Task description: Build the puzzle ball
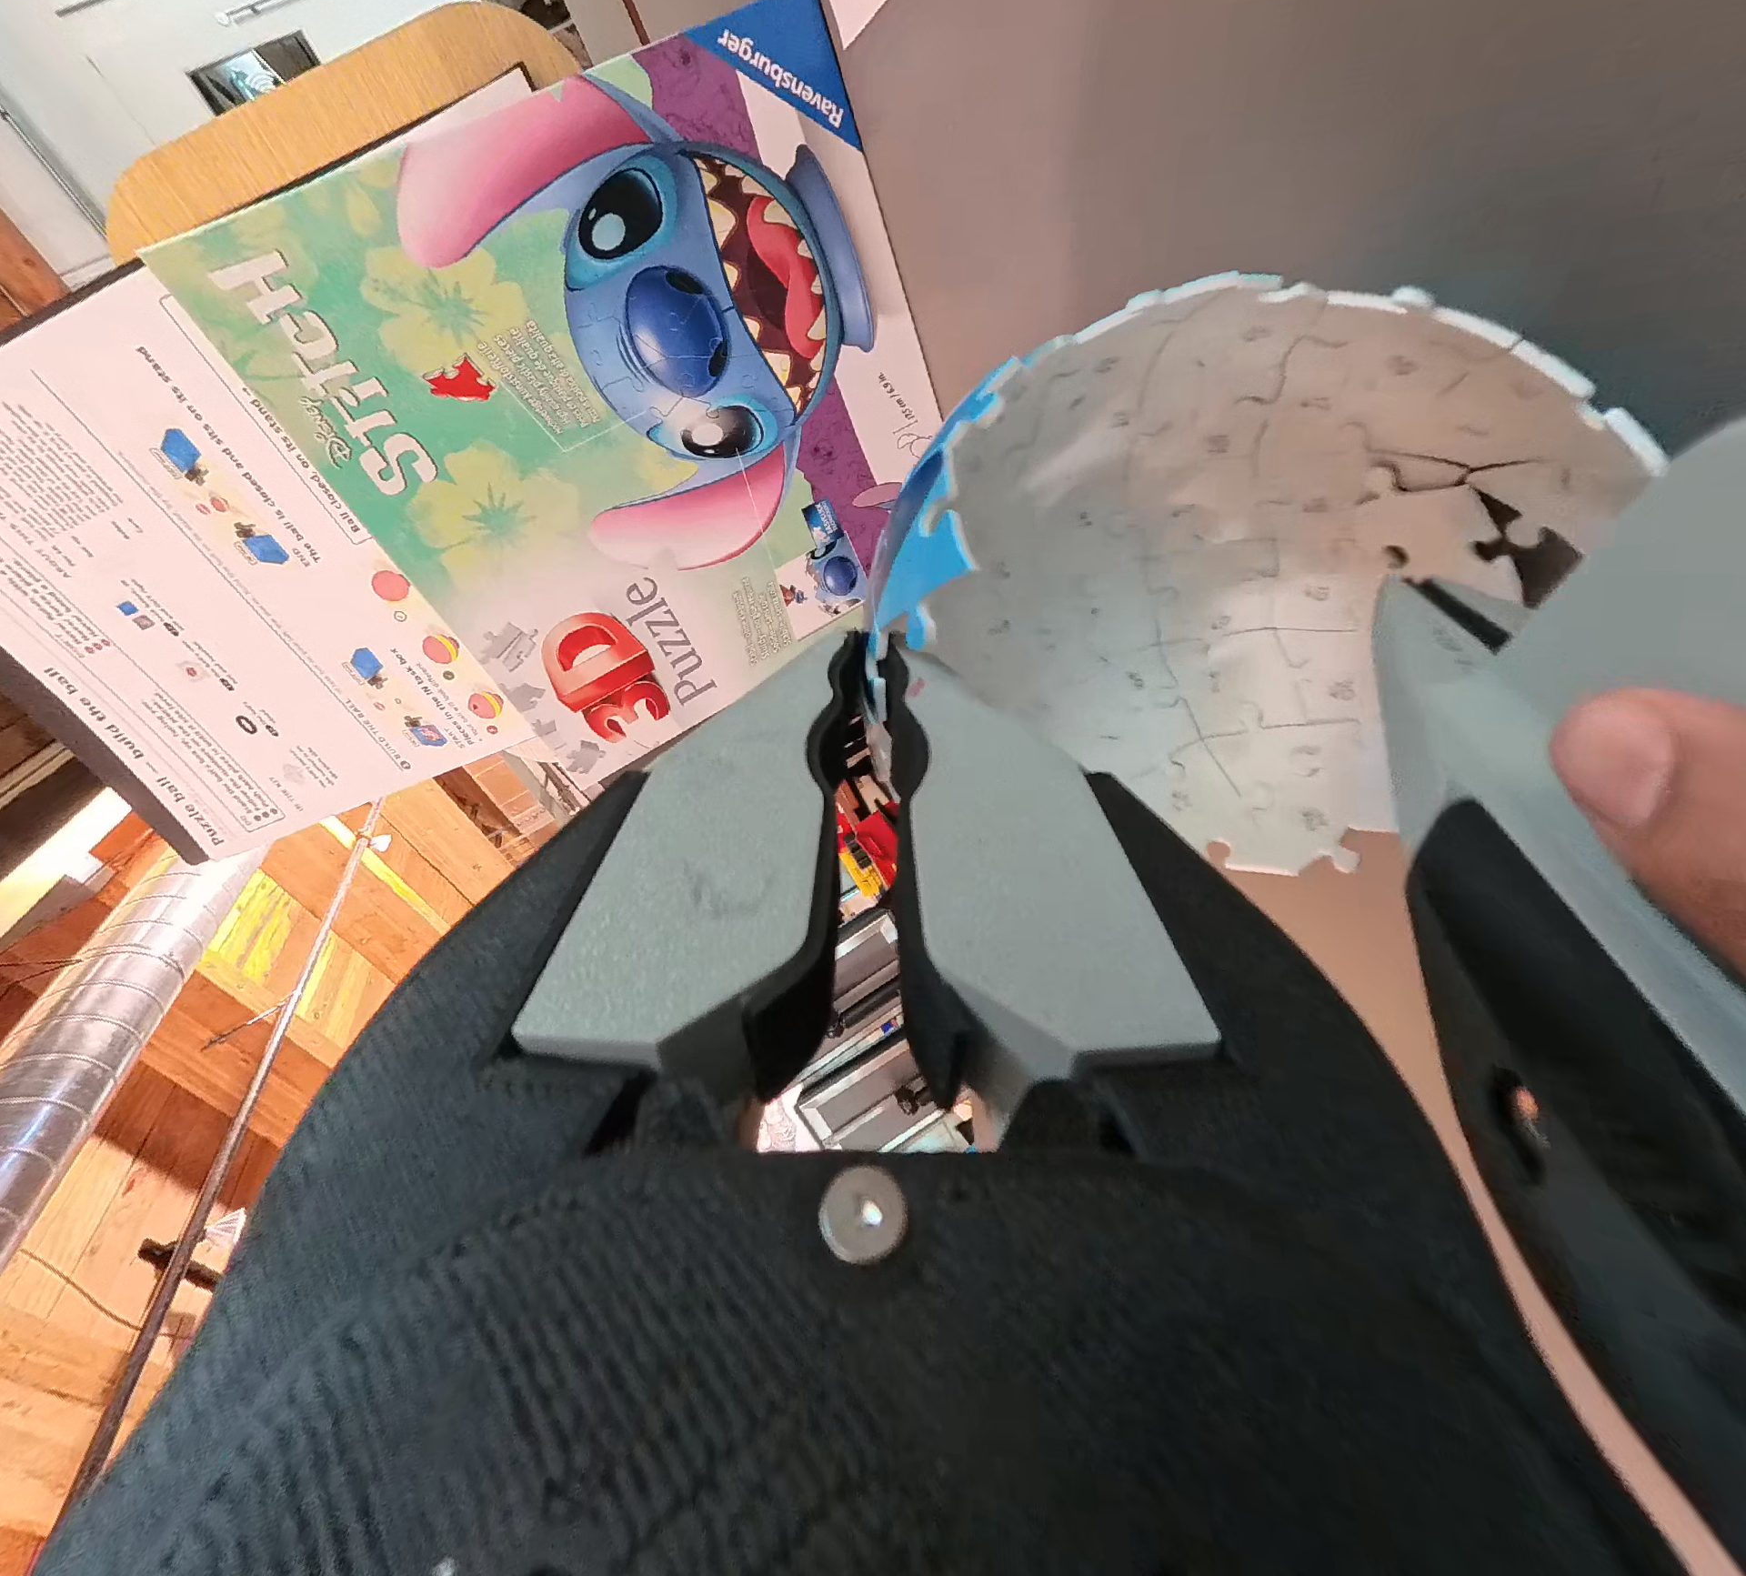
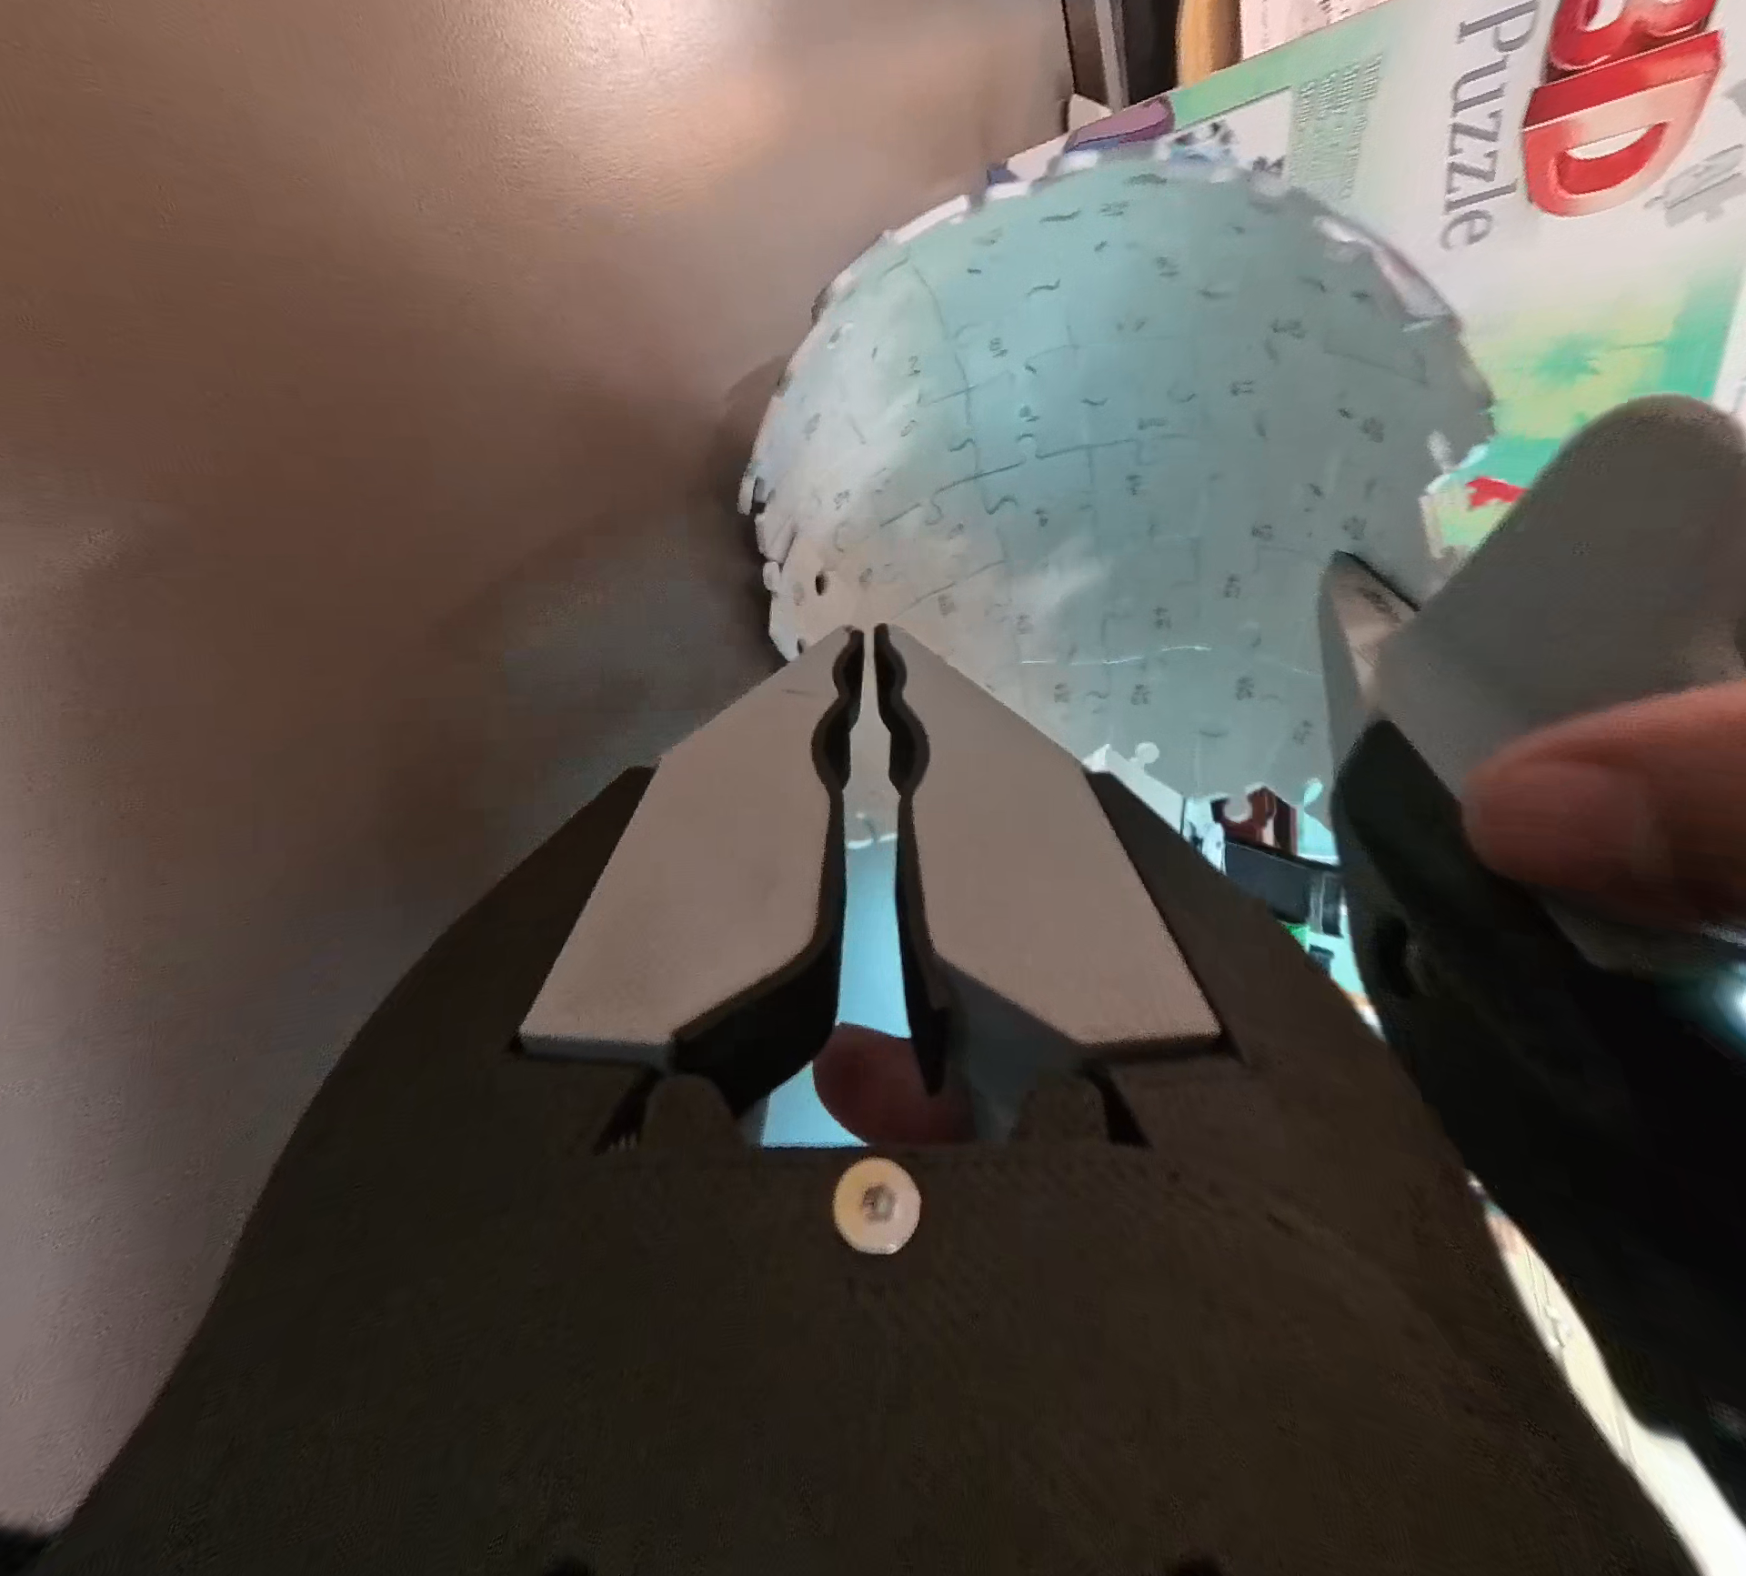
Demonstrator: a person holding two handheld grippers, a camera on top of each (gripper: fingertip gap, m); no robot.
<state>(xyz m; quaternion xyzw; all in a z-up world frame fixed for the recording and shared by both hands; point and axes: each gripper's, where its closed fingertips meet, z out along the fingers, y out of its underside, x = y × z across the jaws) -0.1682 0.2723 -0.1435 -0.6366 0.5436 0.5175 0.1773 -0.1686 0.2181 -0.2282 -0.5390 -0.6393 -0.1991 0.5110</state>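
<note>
Here, nearest me, my left gripper has its jaws clenched on the rim of the shell, one finger on the blue outer face and one on the white inner face. I judge that hold serves to steady the half-built ball in the air, hollow side toward me, so the numbered backs of the pieces can be read.

My right gripper has its jaws drawn almost together, only a thin slit between them, with the tips right at another part of the rim. Whether they pinch the edge or merely rest against it, I cannot tell. A hold on two sides would keep the curved wall from flexing and popping its joints.

Deeper in the bowl, a dark gap shows where pieces sit loose or are missing, so the ball looks roughly half done.

Beyond the shell lies the desk. Farther off stands the box, its picture facing me as a guide, with a sheet of instructions behind it.
</note>
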